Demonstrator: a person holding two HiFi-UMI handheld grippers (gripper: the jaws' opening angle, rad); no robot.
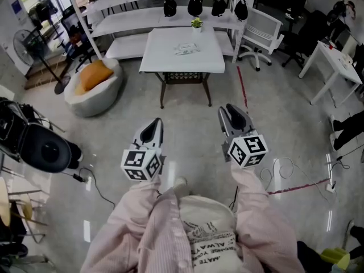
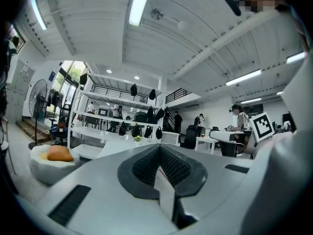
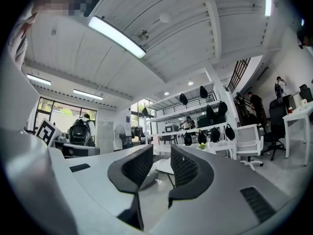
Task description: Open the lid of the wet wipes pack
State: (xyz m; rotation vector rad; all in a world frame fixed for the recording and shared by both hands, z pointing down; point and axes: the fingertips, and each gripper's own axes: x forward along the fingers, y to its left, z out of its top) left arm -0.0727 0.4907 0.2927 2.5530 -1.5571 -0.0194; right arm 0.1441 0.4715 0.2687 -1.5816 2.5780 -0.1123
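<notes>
Head view: left gripper (image 1: 154,124) and right gripper (image 1: 231,110) are held level, side by side over the floor, marker cubes toward the person. The wet wipes pack (image 1: 186,49) is seen lying flat near the middle of the white table (image 1: 156,61). It is at roughly 1 o'clock from the left gripper and 11 o'clock from the right, well apart from both, with nothing touching it. The lid's state can't be made out at this range. A small potted plant (image 1: 196,23) is placed at 12 o'clock from the pack, at the table's far edge. A beanbag (image 1: 91,90) with an orange cushion is seen at 10 o'clock from the left gripper.

Left gripper view: the ribbed pads (image 2: 146,166) are brought together at the tip, clenched on nothing. The table and plant are seen past the tip at about 11 o'clock. The pack can't be picked out here.

Right gripper view: the pads (image 3: 139,165) are parted with a clear gap and nothing is held. The table is framed in that gap, straight ahead at 12 o'clock. The pack can't be resolved on it.
</notes>
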